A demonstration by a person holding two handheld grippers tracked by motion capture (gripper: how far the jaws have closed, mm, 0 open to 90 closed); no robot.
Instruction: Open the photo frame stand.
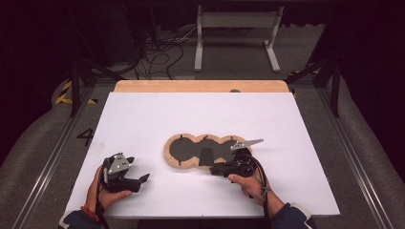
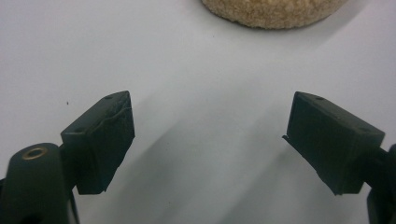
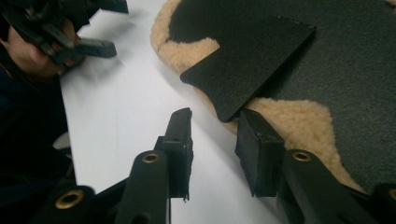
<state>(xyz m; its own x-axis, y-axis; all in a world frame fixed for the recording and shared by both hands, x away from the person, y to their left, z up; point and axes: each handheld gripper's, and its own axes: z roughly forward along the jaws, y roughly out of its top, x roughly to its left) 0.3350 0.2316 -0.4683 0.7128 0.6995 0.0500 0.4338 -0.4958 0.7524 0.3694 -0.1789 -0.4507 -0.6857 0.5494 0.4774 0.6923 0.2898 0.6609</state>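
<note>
Near left, the left hand-held gripper hangs open over bare white desk. The right hand-held gripper, part open and empty, sits beside the black flap on the fleece-edged pad. The pad's far side is cut off in both gripper views.

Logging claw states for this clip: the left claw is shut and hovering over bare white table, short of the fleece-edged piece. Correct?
Not quite. The left claw is open: the left gripper view shows its jaws wide apart over the white table, short of the fleece-edged piece.
</note>
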